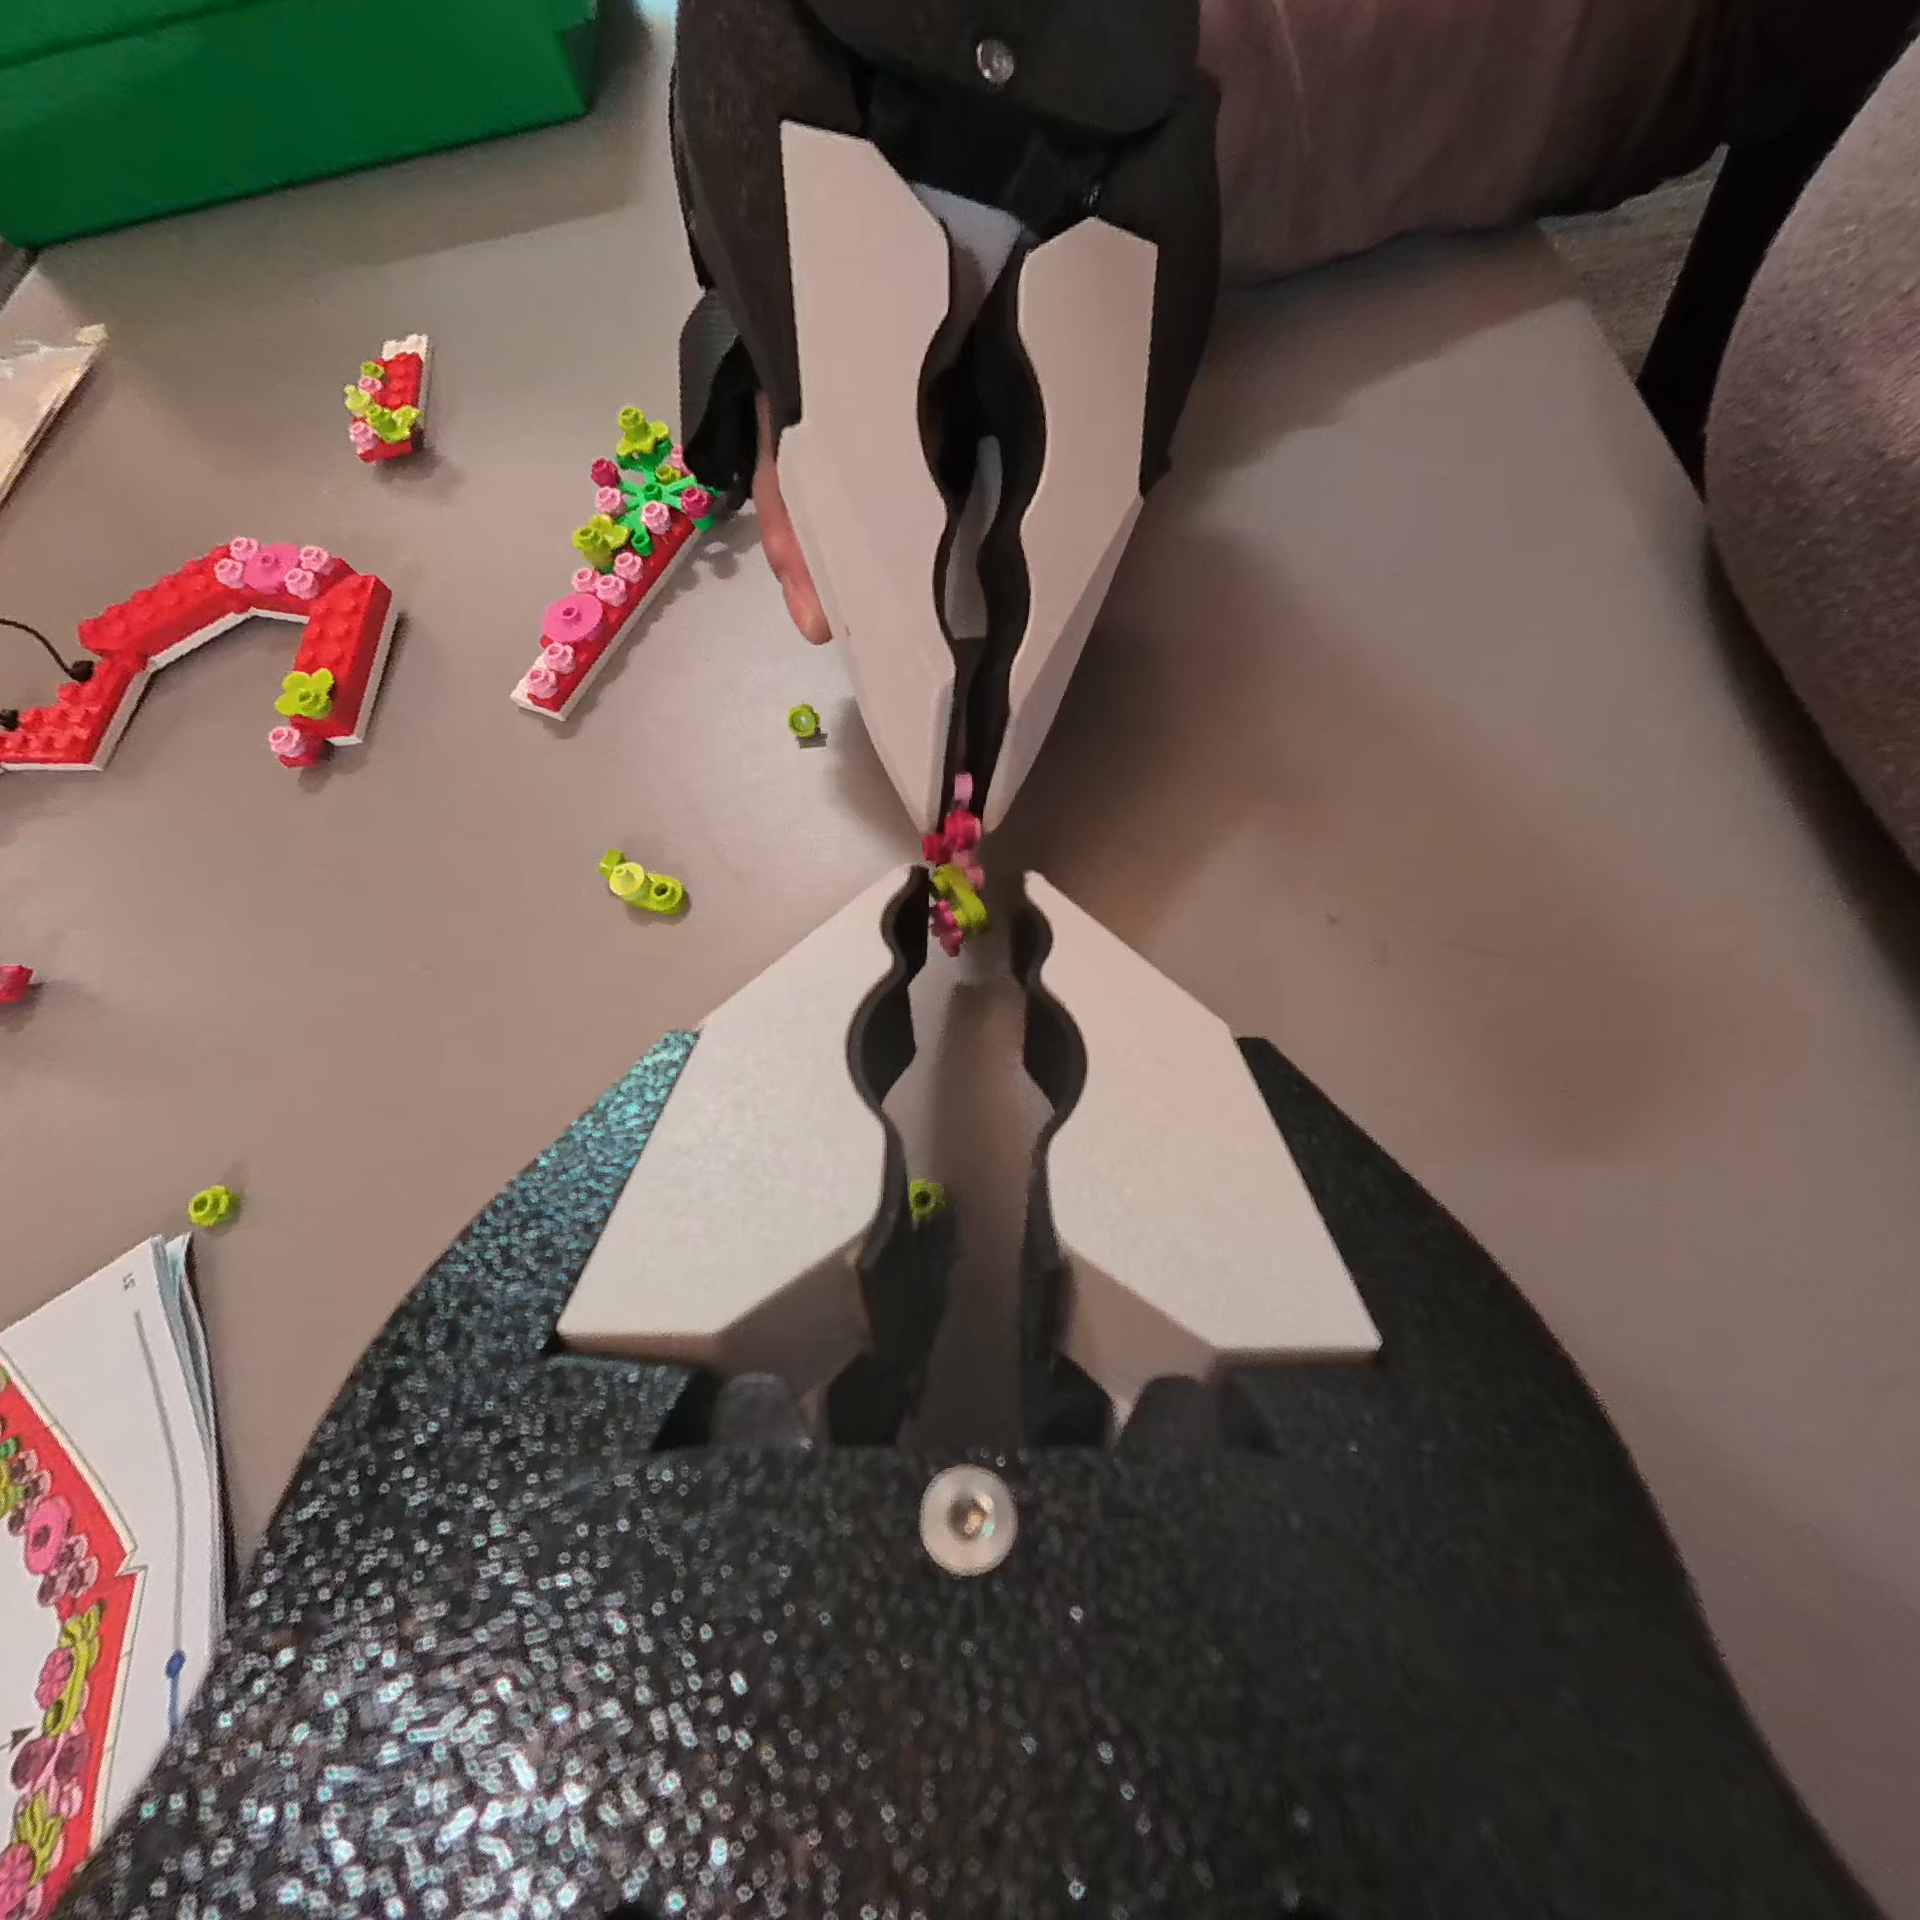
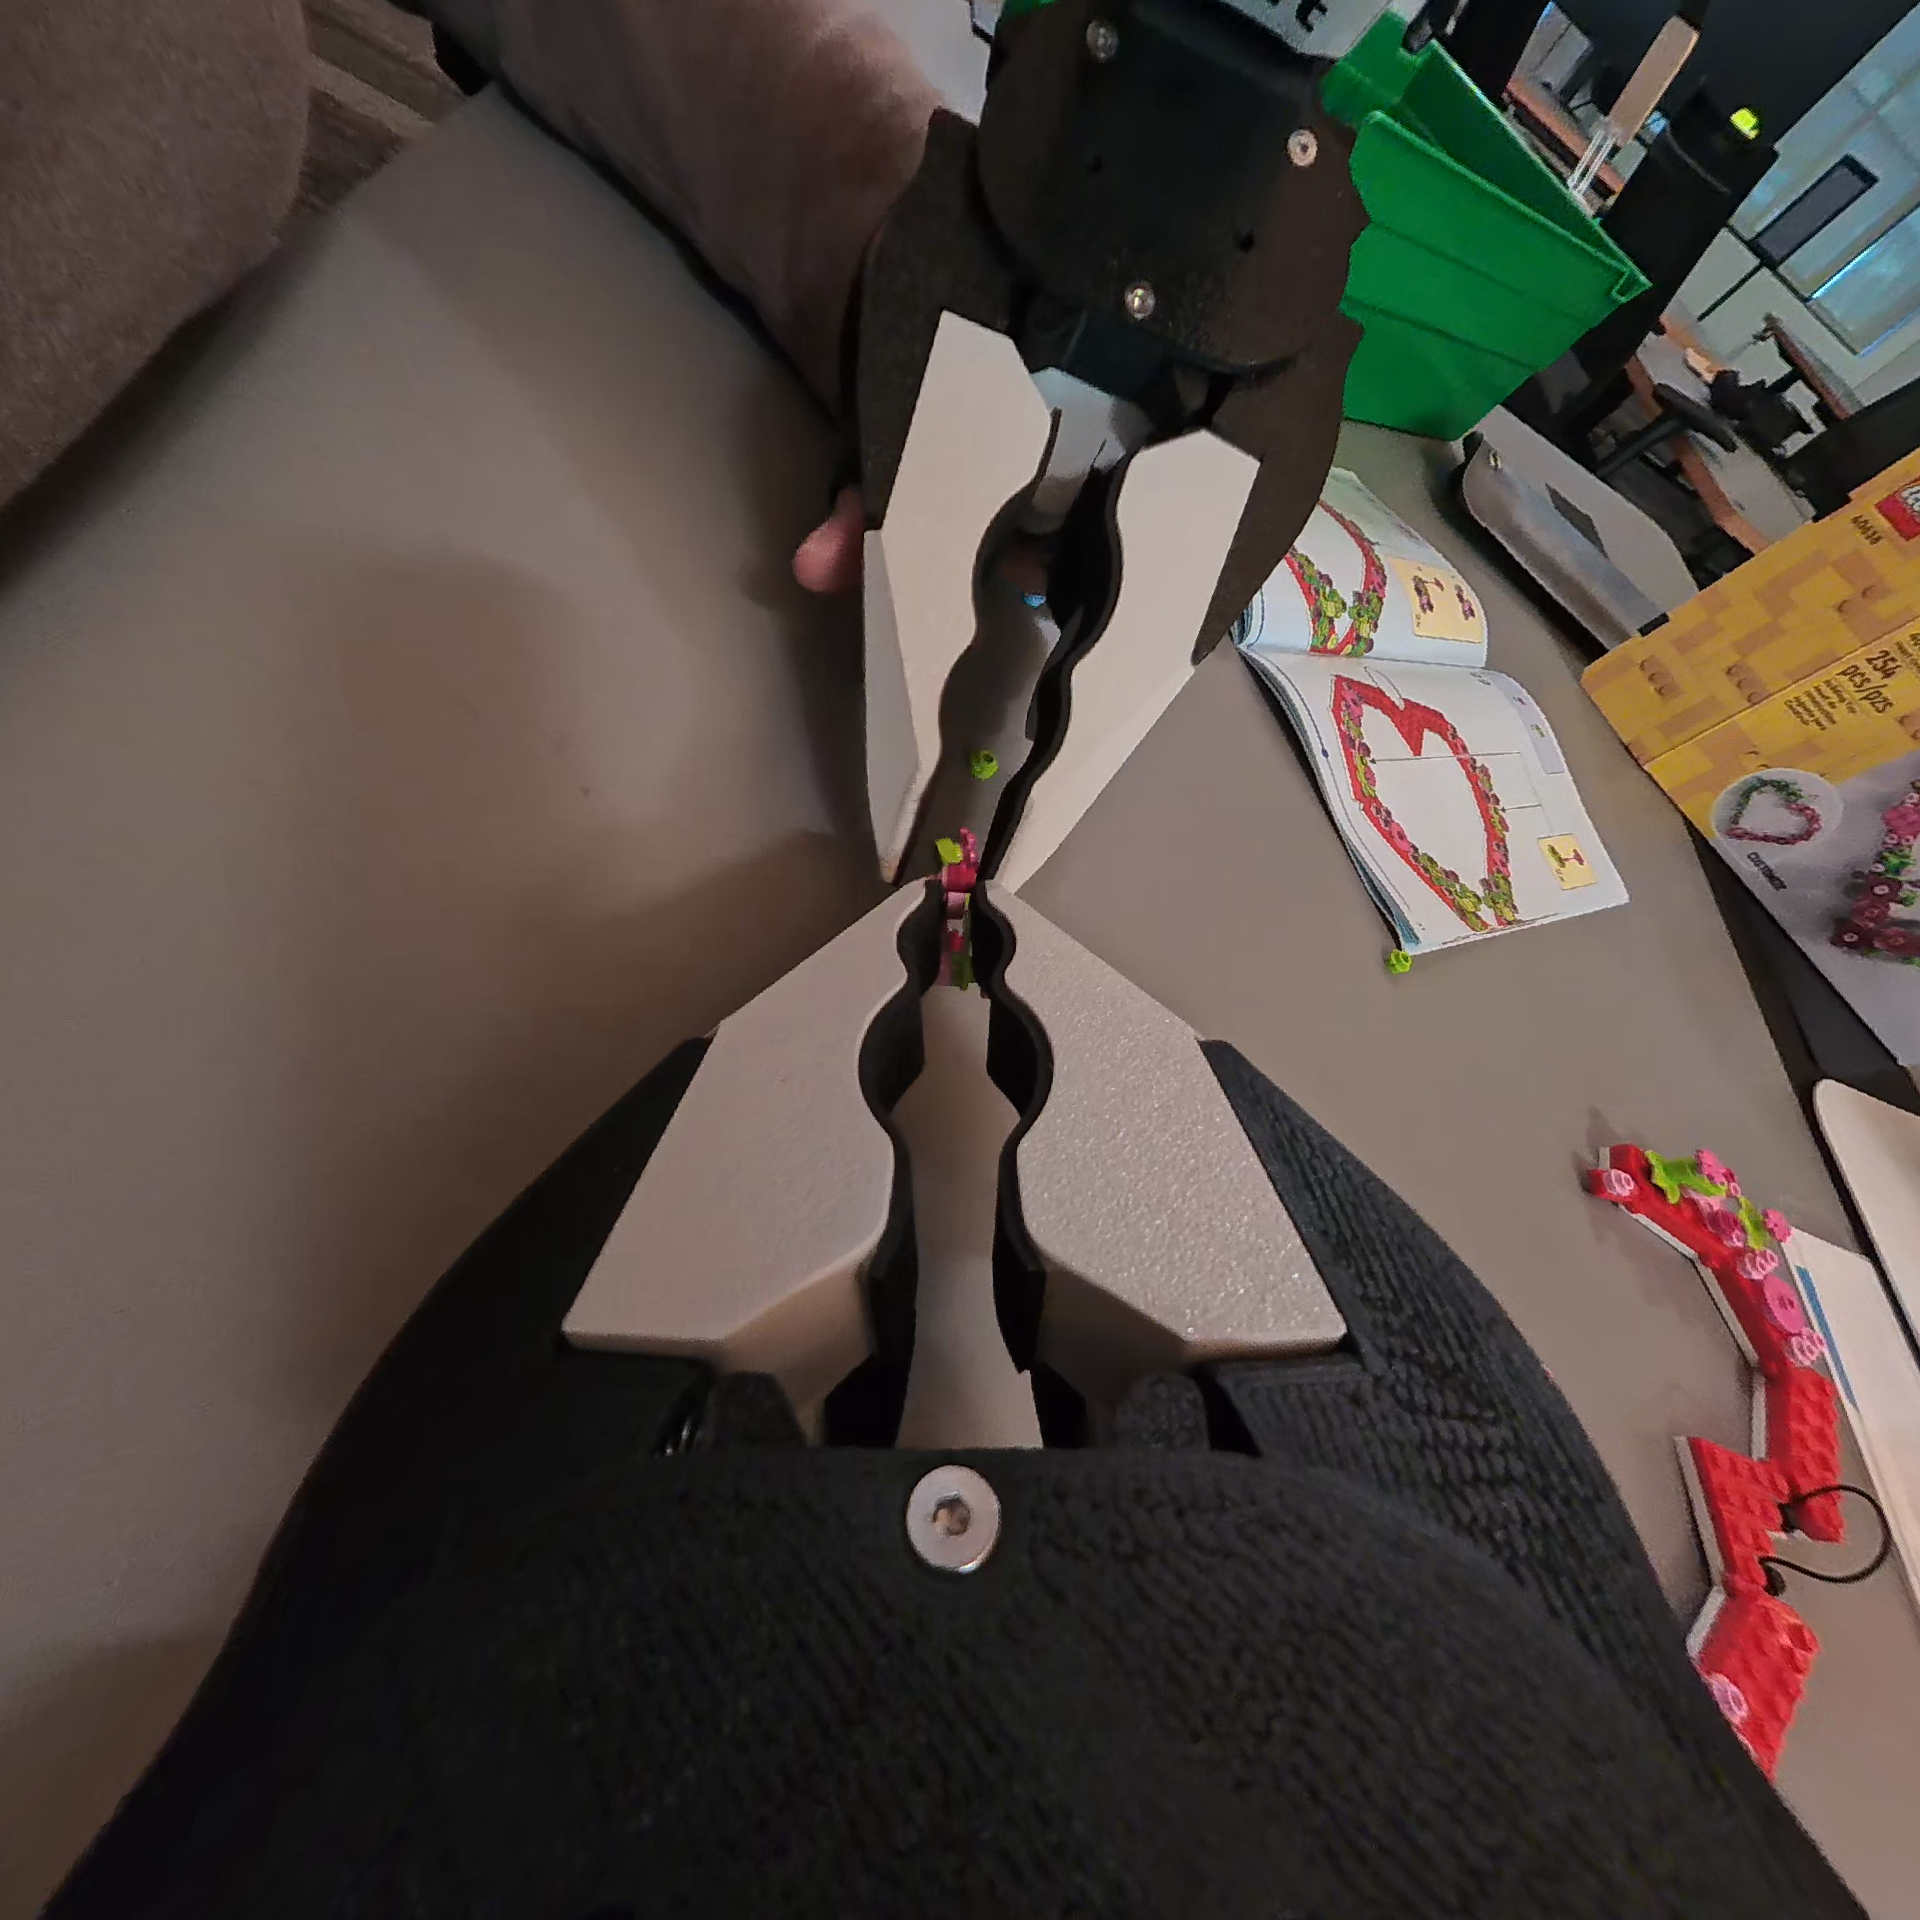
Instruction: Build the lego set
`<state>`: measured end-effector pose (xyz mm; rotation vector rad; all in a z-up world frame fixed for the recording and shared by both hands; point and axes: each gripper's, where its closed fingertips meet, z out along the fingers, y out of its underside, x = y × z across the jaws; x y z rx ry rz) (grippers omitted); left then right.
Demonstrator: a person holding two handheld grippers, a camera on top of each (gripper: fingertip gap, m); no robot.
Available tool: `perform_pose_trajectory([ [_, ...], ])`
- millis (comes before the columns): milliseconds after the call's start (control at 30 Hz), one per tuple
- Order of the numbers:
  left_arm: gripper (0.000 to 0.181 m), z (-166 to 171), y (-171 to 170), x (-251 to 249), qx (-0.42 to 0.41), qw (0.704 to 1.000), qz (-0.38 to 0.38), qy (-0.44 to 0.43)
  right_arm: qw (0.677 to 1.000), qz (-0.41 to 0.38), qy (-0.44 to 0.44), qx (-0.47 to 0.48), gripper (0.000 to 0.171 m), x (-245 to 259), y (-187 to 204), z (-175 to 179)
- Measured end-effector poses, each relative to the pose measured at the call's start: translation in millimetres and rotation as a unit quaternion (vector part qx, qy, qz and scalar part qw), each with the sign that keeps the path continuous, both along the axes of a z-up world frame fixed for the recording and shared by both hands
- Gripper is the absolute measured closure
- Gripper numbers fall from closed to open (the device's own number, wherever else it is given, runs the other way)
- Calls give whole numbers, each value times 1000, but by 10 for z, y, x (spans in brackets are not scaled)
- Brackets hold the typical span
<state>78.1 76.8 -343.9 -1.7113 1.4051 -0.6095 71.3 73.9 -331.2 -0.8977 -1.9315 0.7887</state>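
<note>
My right gripper (image 2: 954, 914) pinches flower cluster (image 2: 956, 904) tight; my left gripper (image 1: 961, 904) meets it tip to tip, slightly parted around same cluster. Printed yellow box (image 2: 1766, 665) and open booklet (image 2: 1444, 769) lie beyond cluster; red heart sections (image 1: 239, 634) nearby on table (image 1: 1351, 831).

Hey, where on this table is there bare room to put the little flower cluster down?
The bare stretch is the grey table on the sofa cushion side, beyond both grippers. The other side is crowded: red heart segments, the flowered strip, loose lime pieces, the instruction booklet and the green bin.
</note>
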Motion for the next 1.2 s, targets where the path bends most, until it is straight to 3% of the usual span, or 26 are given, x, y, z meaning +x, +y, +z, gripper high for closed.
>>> perform_pose_trajectory([
  [467, 173, 57, 20, -5, 56, 998, 1, 16, 1000, -3, 14, -12, 168, -6, -2, 67],
  [667, 174, -13, -38, 1, 71, 996, -27, 47, 1000, 15, 1, 3, 168, 4, -62, 2],
  [800, 174, -43, 19, -30, 67, 996, -7, 56, 1000, -2, -5, 29, 167, -22, -13, -32],
  [933, 174, -66, 54, -44, 58, 997, 8, 58, 999, -23, -17, 36, 148, -27, 52, -16],
  [1067, 174, -57, 36, -30, 59, 997, 3, 56, 997, -22, -52, 50, 161, 4, 68, -123],
  [1200, 174, -71, -47, -11, 59, 996, -30, 60, 996, 1, -55, 74, 162, 15, 9, -136],
])
